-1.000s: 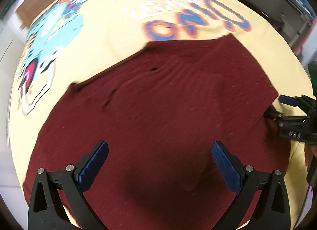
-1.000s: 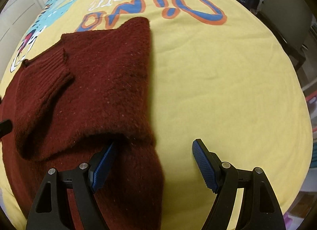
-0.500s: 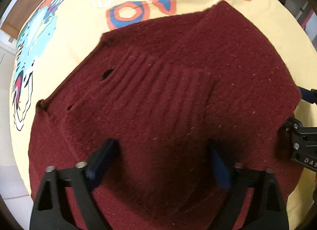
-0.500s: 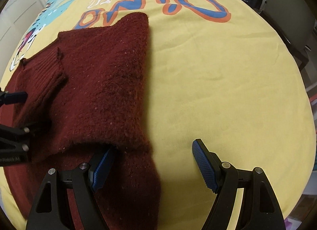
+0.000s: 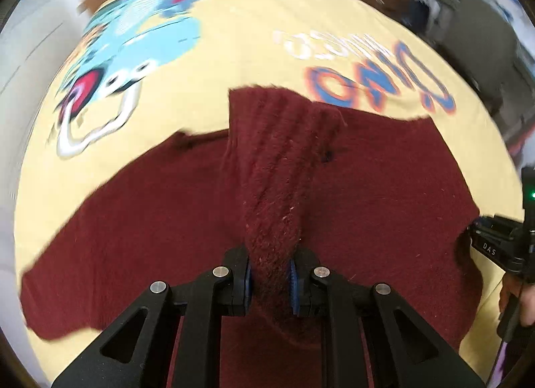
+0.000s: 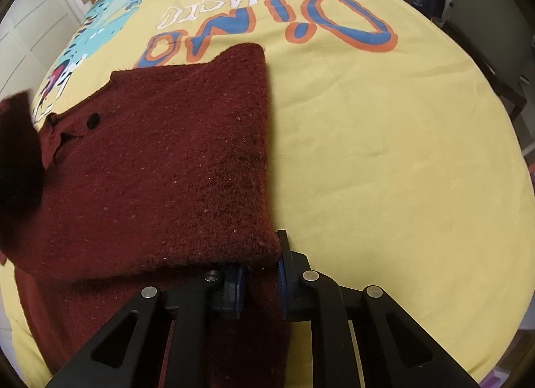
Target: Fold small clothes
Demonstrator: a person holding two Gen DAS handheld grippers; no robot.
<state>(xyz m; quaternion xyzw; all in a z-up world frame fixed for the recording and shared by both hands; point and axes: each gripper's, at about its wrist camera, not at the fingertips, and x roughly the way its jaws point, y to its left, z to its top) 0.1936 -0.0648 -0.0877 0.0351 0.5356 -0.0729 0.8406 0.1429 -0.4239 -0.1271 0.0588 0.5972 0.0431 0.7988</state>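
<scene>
A yellow bedspread [image 6: 384,154] with a cartoon dinosaur print and big blue lettering covers the bed. A dark red sweater [image 6: 174,167] lies on it.

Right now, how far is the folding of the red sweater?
Partly done. The right side of the maroon sweater is already folded over the body. In hand: the left tool has just closed on a ribbed, sleeve-like part, lifted; the right tool has just closed on the lower edge. Left: the left side lies spread on the yellow cloth.

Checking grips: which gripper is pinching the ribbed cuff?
The left gripper: ribbed sleeve cuff rises from it. The right gripper clamps the sweater edge.
</scene>
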